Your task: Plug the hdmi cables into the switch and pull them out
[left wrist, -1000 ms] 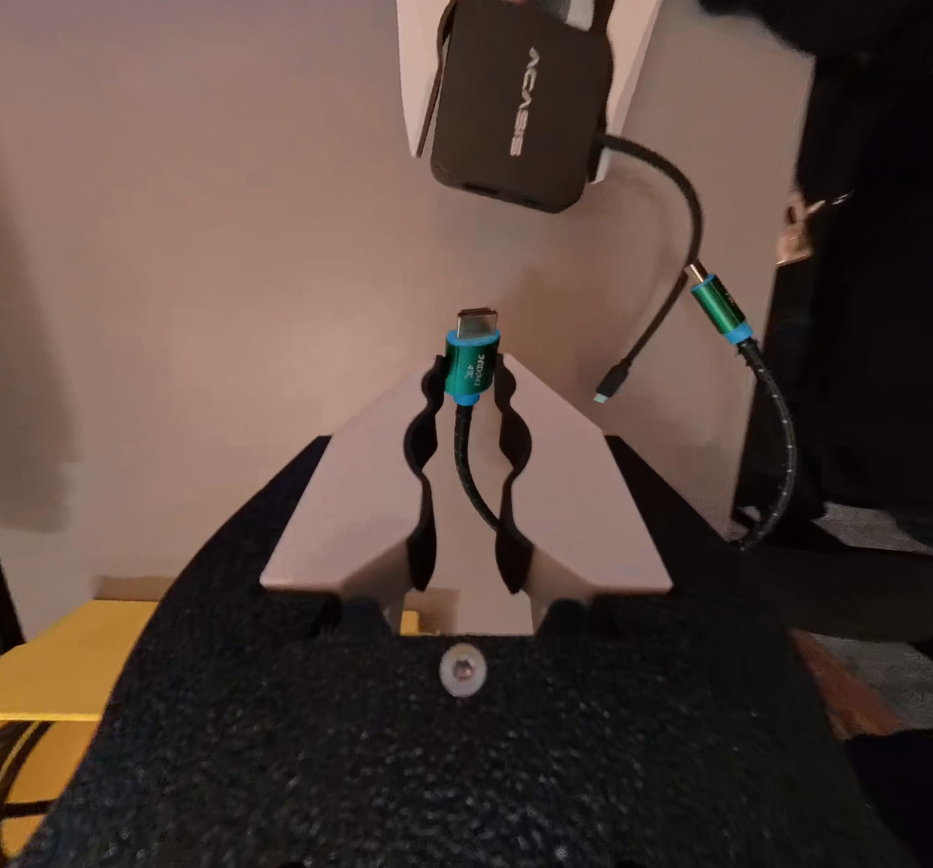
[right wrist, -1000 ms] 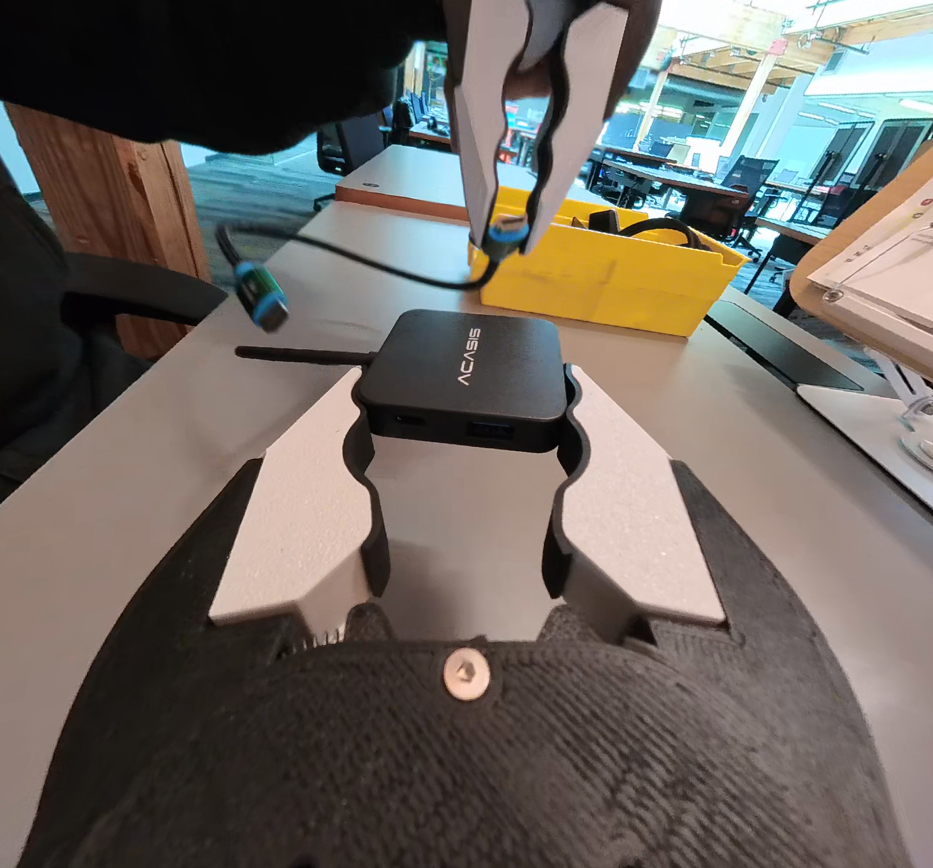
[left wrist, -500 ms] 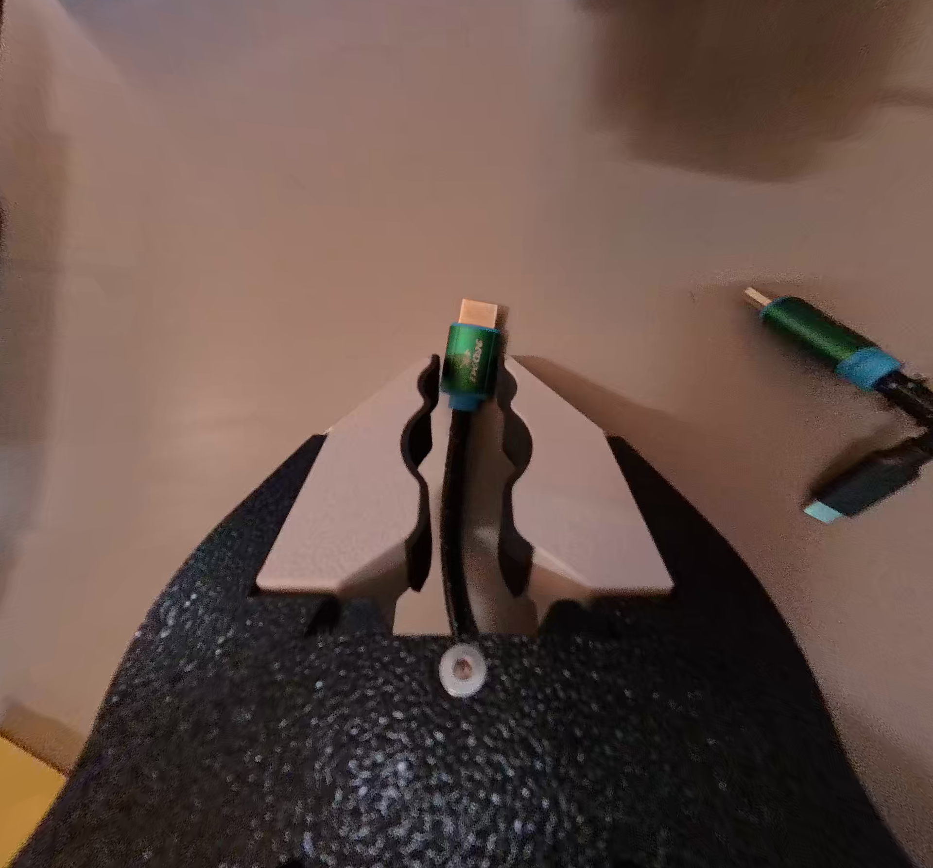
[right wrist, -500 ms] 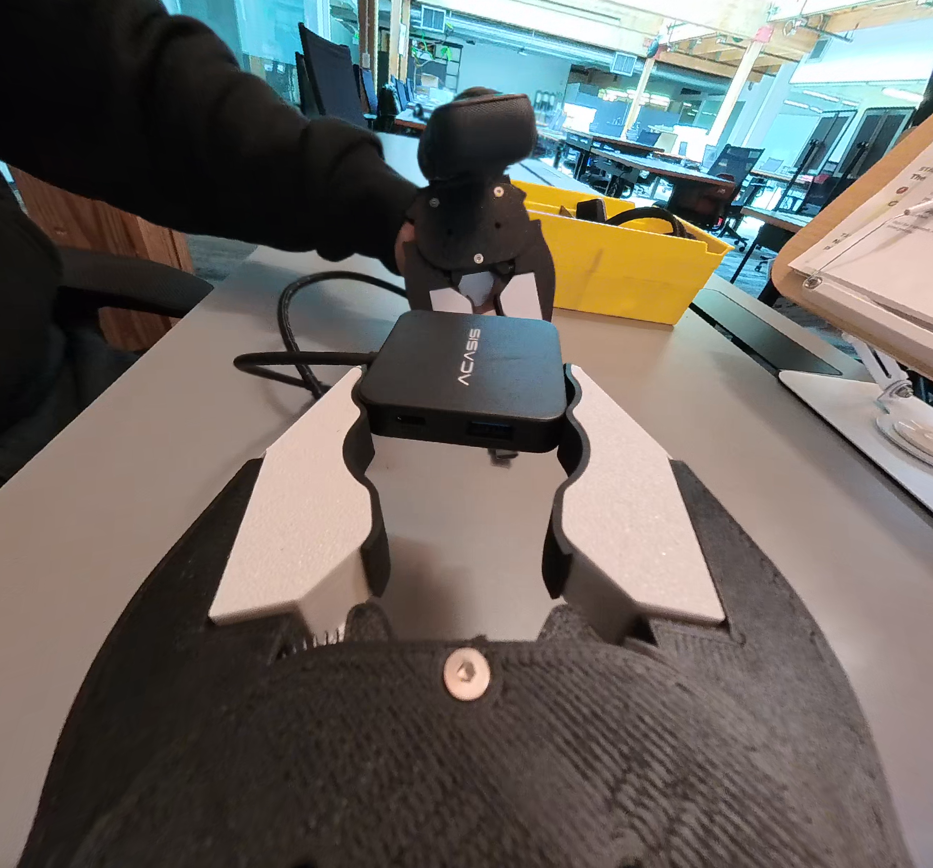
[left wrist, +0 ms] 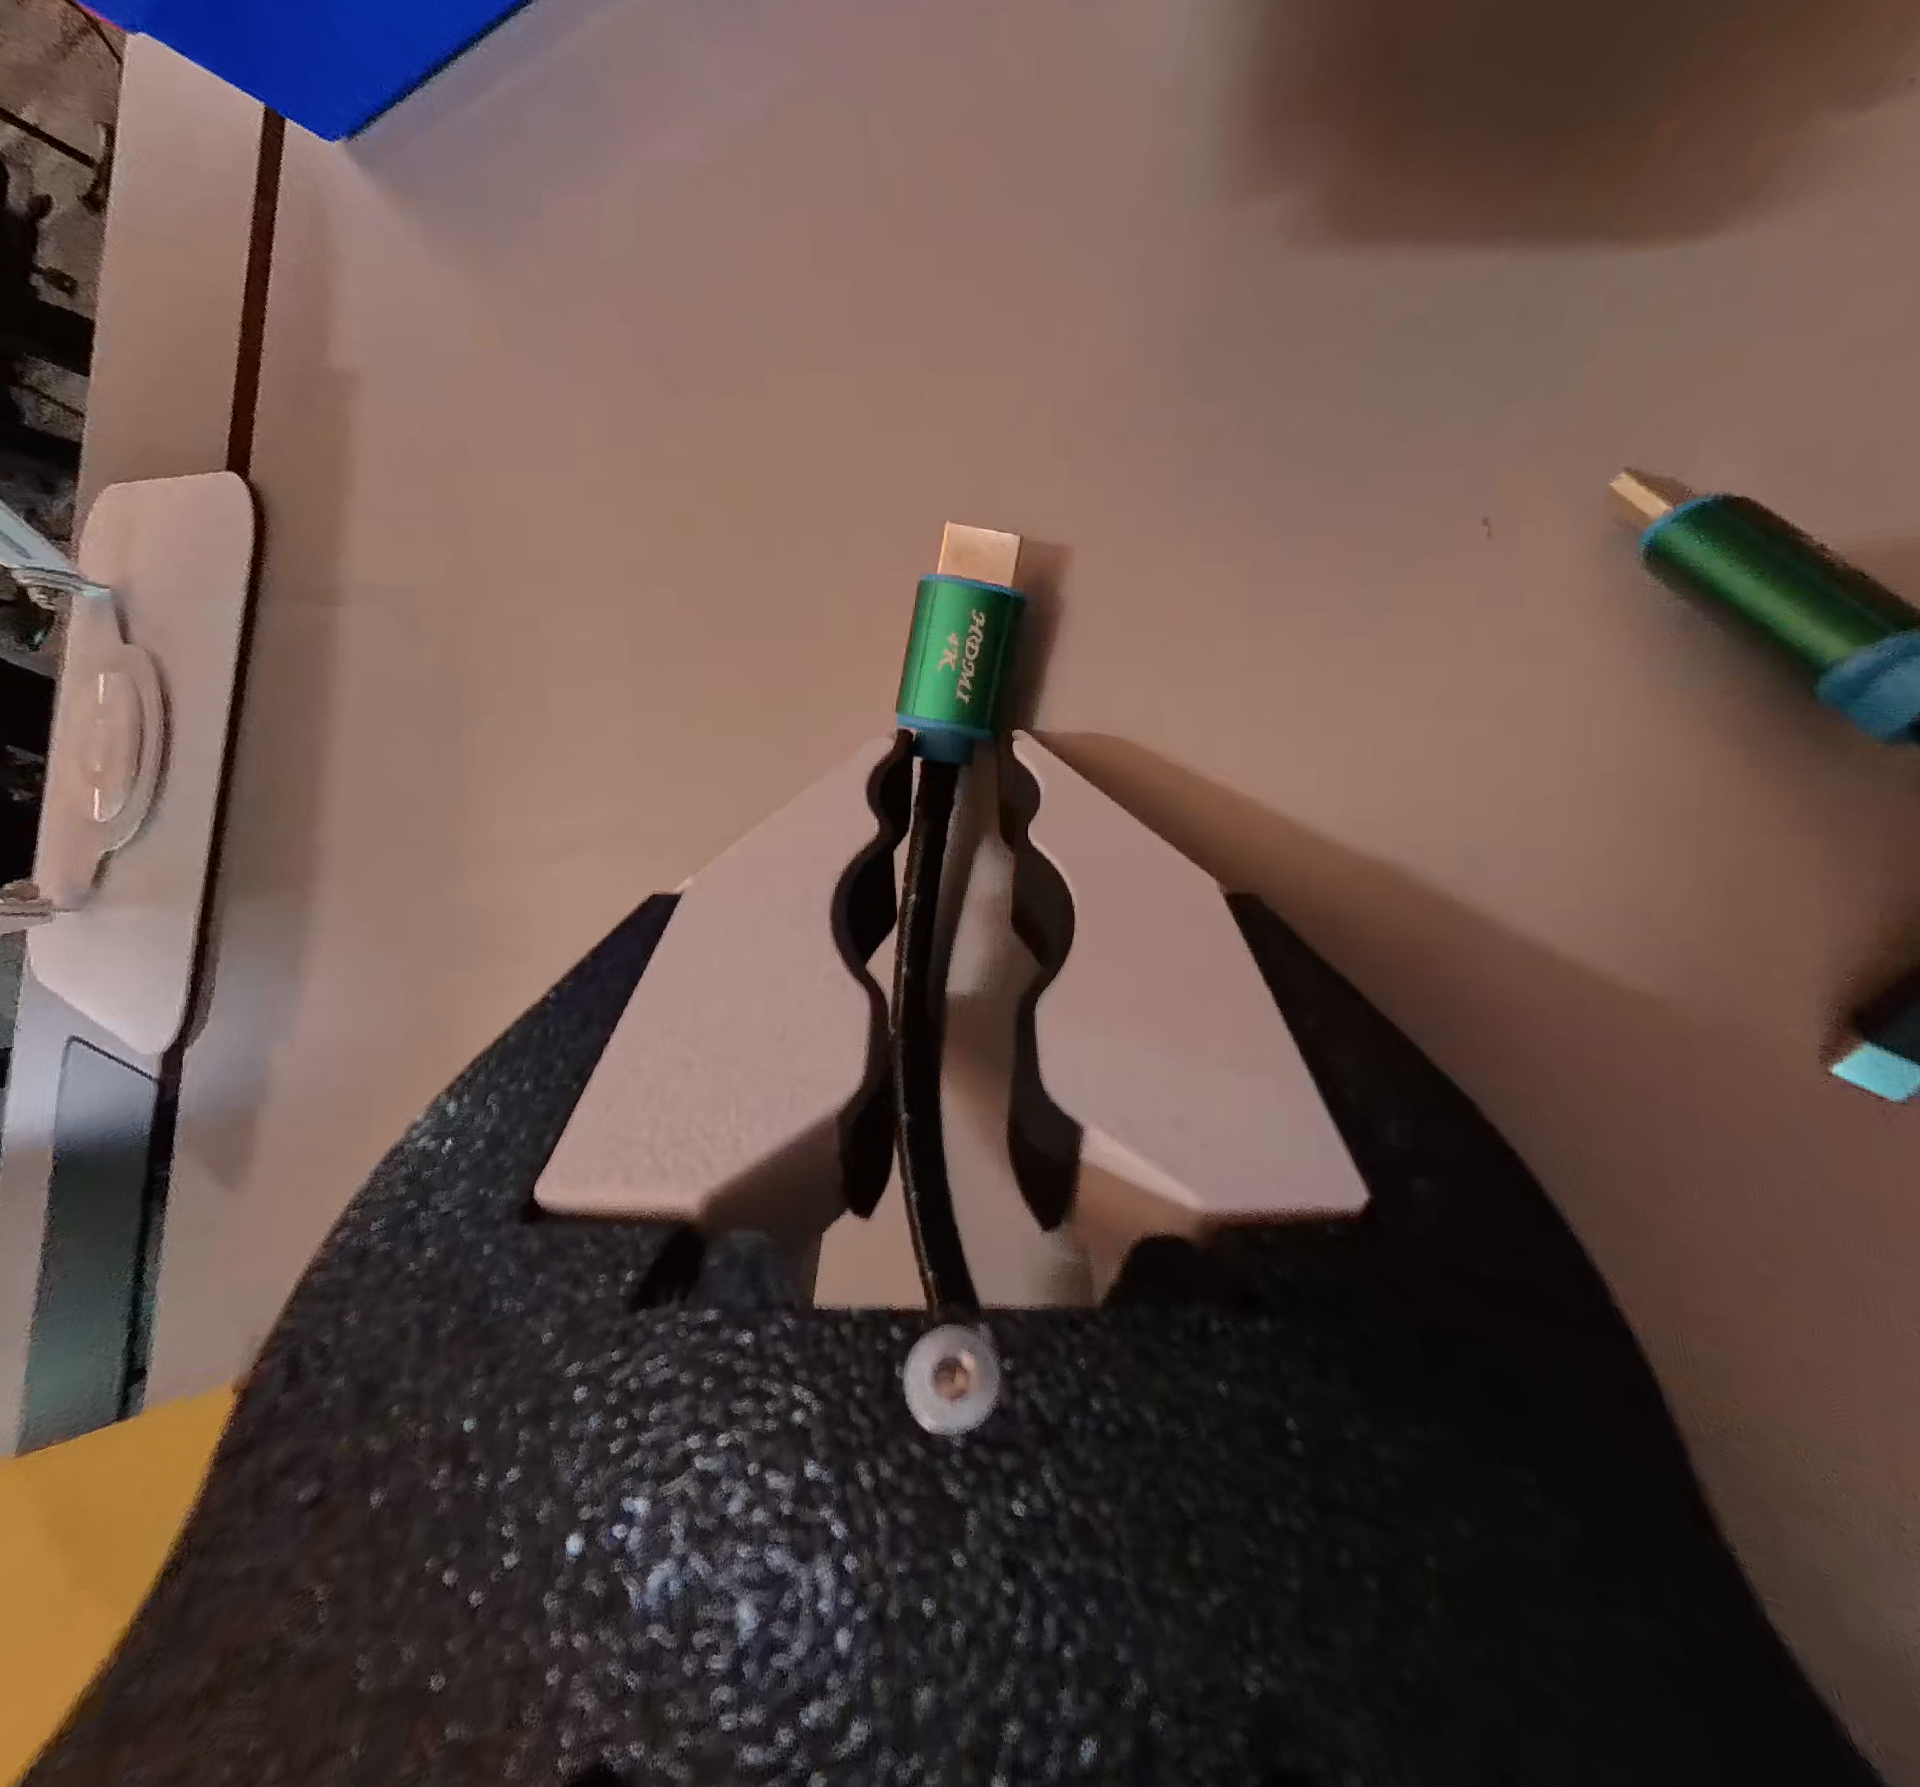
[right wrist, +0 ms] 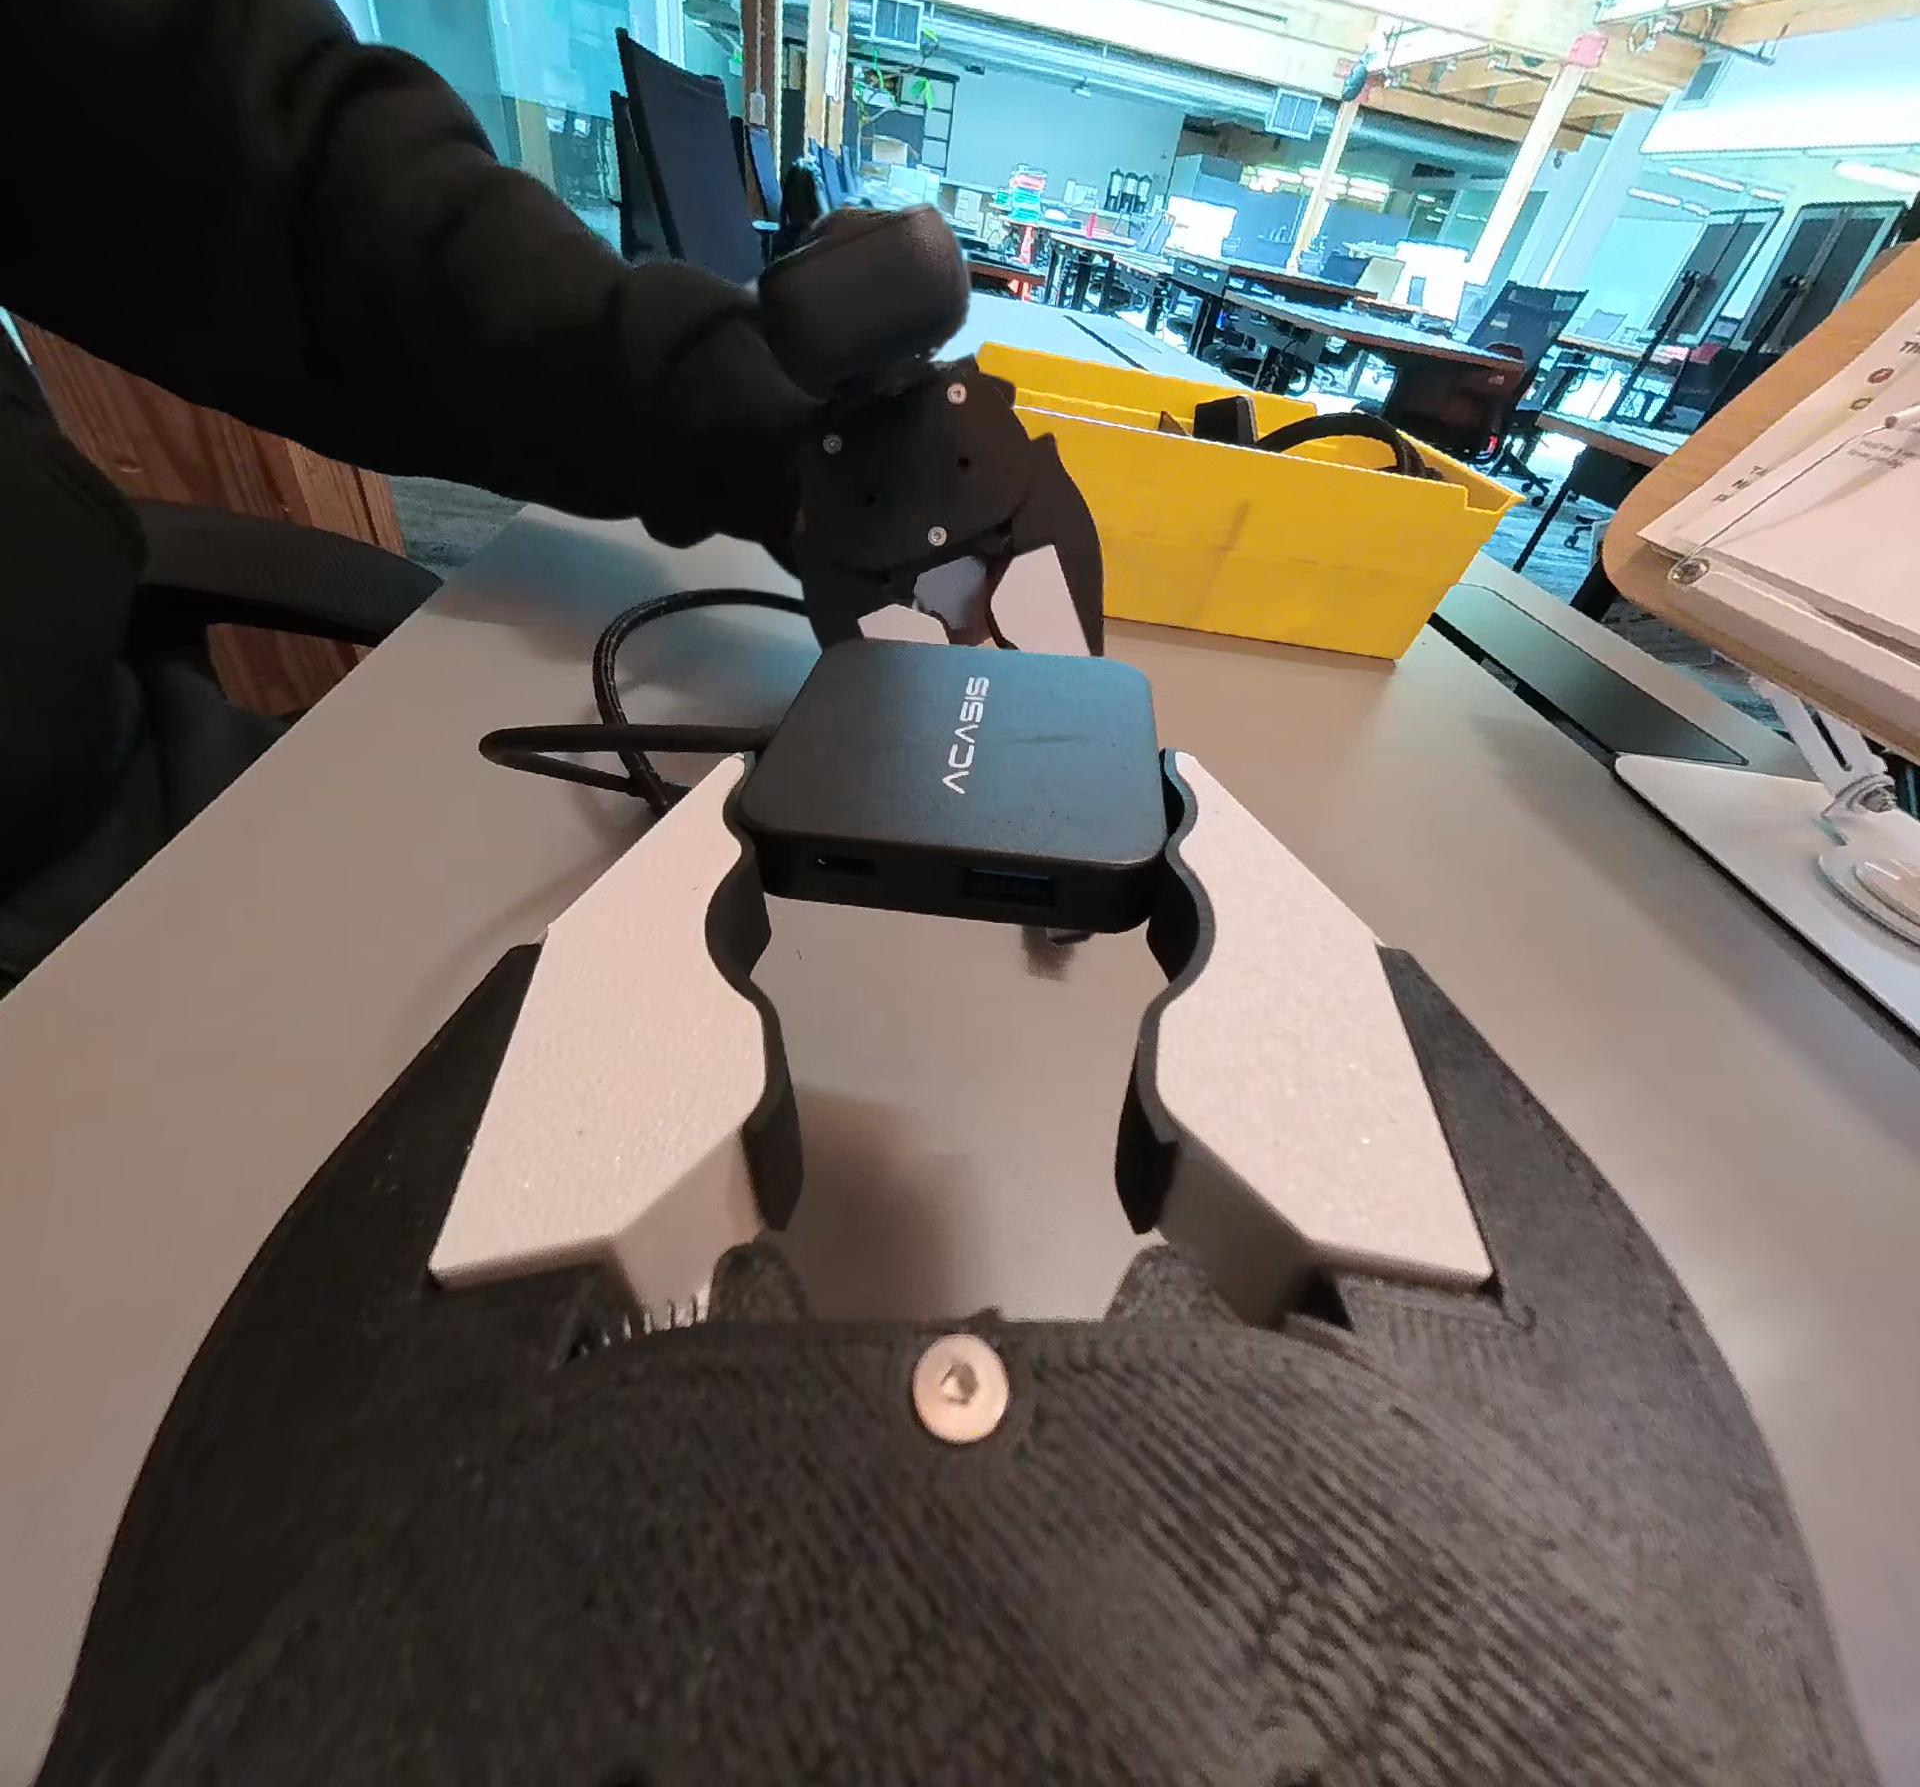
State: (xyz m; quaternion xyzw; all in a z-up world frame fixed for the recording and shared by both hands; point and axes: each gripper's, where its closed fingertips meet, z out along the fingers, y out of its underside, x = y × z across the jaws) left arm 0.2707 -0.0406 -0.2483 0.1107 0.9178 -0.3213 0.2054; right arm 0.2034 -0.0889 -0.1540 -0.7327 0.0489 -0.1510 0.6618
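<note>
So here's where I'm at: the grey counter (right wrist: 1351,802) is mostly bare, with a yellow bin (right wrist: 1278,532) at the far edge holding spare leads. My right gripper (right wrist: 961,906) has its fingers closed on both sides of the black switch (right wrist: 961,766), keeping it flat on the counter with two small ports facing me.

Behind the switch sits my left gripper (left wrist: 951,745), tilted down toward the counter. Its fingers are pinched on the hdmi cable (left wrist: 920,1010) right at the blue collar, so the green plug (left wrist: 961,657) and its gold tip stick out past the fingertips, low over the counter. From that wrist camera I can't see the switch at all. A second green plug (left wrist: 1766,594) lies loose on the counter off to the right, with some other small connector (left wrist: 1881,1062) near it.

My guess is I'm lining up the insert. To do it well I'd swing the left round until the switch's far side shows, level the gold tip with the port, and push straight along the plug's axis while the right braces. Gripping so far back, the plug could pivot if I come in crooked.
</note>
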